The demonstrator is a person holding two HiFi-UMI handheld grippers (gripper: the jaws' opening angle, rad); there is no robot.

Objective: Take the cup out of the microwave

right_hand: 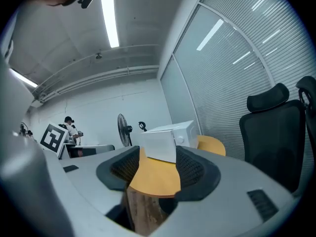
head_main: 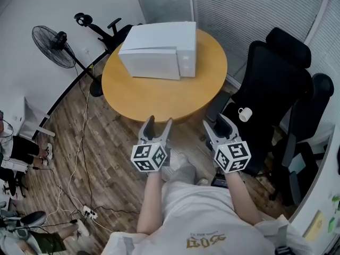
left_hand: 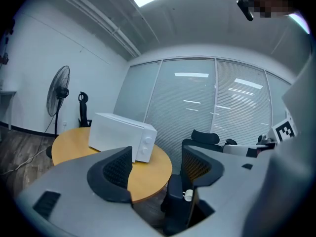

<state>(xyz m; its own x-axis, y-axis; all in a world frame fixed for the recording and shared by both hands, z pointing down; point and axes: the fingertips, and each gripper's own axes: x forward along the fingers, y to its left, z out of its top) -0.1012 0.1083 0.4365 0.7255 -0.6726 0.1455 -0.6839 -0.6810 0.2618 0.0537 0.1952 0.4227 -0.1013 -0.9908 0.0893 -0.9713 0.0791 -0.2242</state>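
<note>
Hovering side by side well short of the microwave (head_main: 159,49), the left gripper (head_main: 159,123) and the right gripper (head_main: 216,123) both have their jaws spread wide with nothing between them. Each gripper's own view looks through the gap at bare tabletop, with the microwave beyond. Both point roughly level toward the microwave, and the near edge of the round wooden table (head_main: 159,100) lies between them and it.

The microwave sits on that table with its front turned toward the person and its controls at the right end of the front. Its door looks shut, though from this steep angle a slight gap cannot be ruled out. Nothing of its inside shows, so whether anything is in there cannot be told.

One white cup (head_main: 245,113) is in sight. It stands upright on the seat of a black office chair (head_main: 271,84), off the table, to the right of the microwave and nearer the person, close beside the right gripper.

How far the task has got depends on that cup. If it is the task's cup, the job looks complete: cup out, door closed, both grippers free. If another one waits inside the microwave, nothing is done yet. The door must be opened, the cup reached, gripped and lifted out.
</note>
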